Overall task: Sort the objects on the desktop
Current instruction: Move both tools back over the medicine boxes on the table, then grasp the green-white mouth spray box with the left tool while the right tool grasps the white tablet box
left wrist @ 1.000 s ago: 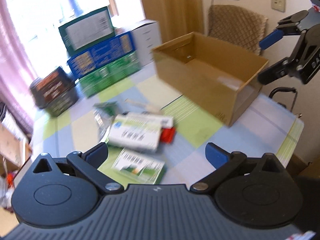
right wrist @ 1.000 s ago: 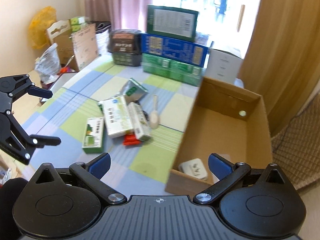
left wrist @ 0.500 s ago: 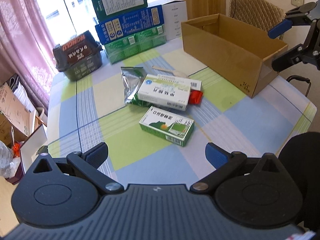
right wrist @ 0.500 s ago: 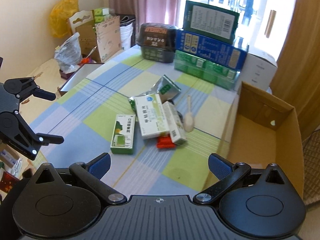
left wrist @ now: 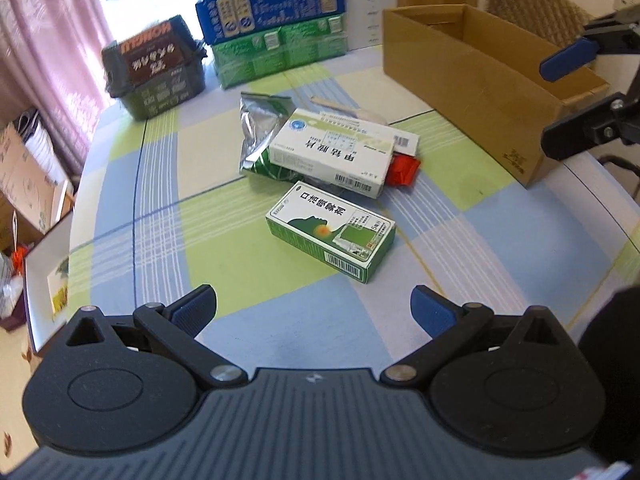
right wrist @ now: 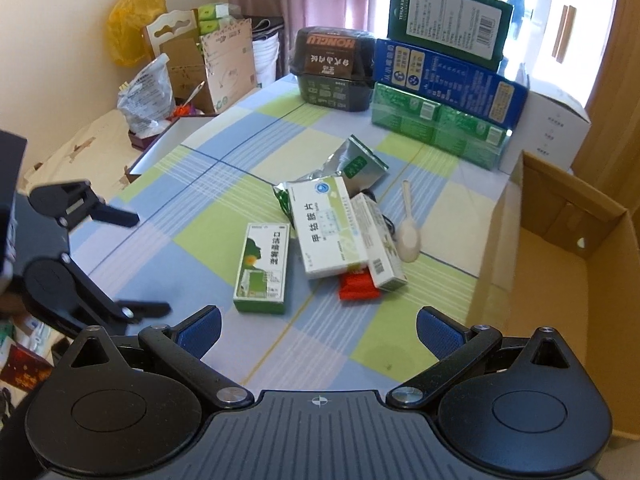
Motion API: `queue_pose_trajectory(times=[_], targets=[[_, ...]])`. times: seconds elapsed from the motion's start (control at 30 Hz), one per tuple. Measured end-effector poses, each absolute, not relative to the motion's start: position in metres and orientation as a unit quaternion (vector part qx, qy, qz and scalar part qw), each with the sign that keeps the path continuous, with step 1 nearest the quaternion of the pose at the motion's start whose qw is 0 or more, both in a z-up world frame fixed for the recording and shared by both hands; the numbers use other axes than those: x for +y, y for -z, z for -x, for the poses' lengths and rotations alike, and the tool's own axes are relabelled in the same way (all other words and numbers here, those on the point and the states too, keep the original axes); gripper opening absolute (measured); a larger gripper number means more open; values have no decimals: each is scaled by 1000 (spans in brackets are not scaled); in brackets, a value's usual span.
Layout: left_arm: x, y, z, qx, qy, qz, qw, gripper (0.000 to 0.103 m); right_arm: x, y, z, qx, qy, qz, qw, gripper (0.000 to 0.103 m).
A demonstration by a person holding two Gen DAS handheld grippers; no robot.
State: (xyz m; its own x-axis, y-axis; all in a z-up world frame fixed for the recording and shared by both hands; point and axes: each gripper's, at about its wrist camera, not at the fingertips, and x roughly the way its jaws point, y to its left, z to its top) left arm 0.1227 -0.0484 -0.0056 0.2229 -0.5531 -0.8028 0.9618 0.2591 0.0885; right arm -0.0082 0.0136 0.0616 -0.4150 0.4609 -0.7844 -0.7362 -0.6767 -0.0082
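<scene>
The green medicine box (left wrist: 331, 235) lies loose at frame center beside the heaped white box (left wrist: 334, 152), foil pouch (left wrist: 260, 120) and spoon (right wrist: 410, 232), all apparently unsorted outside the cardboard box (left wrist: 472, 76) at upper right, while the left gripper (left wrist: 312, 312) and right gripper (right wrist: 318, 330) hang spread and empty.

Black left tool (left wrist: 312, 312), blue fingertips (left wrist: 196, 312); silver screws

I am seeing a green-and-white medicine box (left wrist: 331, 236) lying flat, apart from the pile. Behind it, a larger white box (left wrist: 334, 152) is resting tilted over a silver-green foil pouch (left wrist: 260, 128), a narrow white box (right wrist: 378, 240) and a red packet (left wrist: 404, 168). A white spoon (right wrist: 408, 224) is lying beside them, near the open cardboard box (left wrist: 476, 64).
</scene>
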Motion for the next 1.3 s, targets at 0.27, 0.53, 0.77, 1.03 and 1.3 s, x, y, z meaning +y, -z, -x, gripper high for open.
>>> queue_pose_trajectory(times=[0.27,0.53,0.77,1.03,1.3], targets=[[-76,26,-130,364,503,-267,737,102,46,-42,17,180,-826,394,361,101],[-110,45,-135,378,496,-250,740,102,76,-32,19,166,-825,396,368,101],[-143,67,-141,393,505,-244,728,102,94,-24,15,162,-820,399,377,101],[-147,86,-155,405,504,-253,720,87,107,-10,23,156,-813,419,374,101],[-121,92,-185,399,495,-283,718,52,118,13,59,161,-816,439,339,101]])
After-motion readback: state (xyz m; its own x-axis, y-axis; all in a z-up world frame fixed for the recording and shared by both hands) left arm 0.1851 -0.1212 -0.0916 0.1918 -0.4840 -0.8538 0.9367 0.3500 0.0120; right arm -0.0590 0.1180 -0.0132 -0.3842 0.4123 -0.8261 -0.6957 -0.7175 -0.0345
